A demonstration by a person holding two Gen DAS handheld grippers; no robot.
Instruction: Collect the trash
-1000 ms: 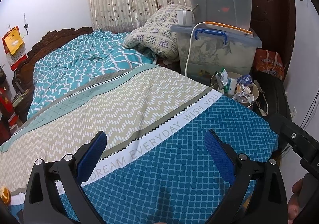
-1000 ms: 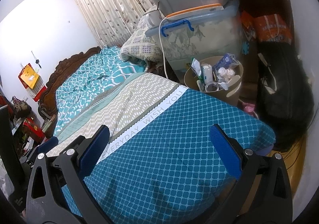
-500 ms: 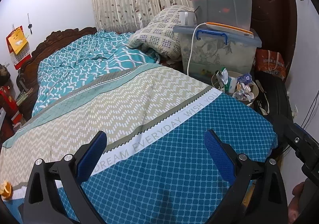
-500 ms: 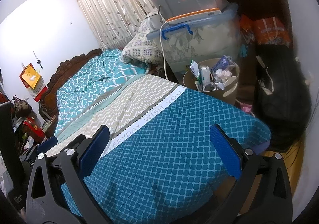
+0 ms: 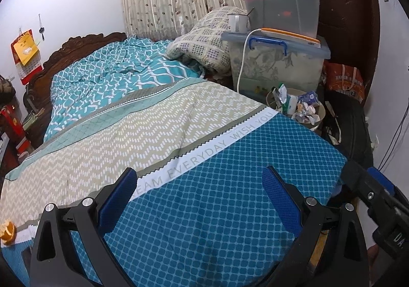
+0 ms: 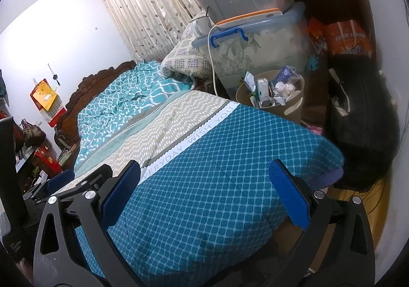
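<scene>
- Both tools are held low over the foot of the bed (image 5: 204, 210), and nothing is gripped by either.
- The left gripper (image 5: 199, 197) is seen with its blue pads spread wide, only bedspread between them.
- The right gripper (image 6: 204, 190) is likewise splayed and empty.
- One piece of likely trash is spotted: an orange peel (image 5: 7, 230) on the bedspread, at about 9 o'clock from the left gripper, beyond its left finger.
- Its long axis cannot be told; it sits cut off at the frame's edge.
- The peel is not seen in the right wrist view, so the left hand is judged the nearer.
- The trash bin (image 6: 271, 98), already heaped with wrappers, stands off the bed's far corner at about 1 o'clock from both grippers, nearer the right one.
- A swing left to 9 o'clock is judged to be called for before any closing.
</scene>
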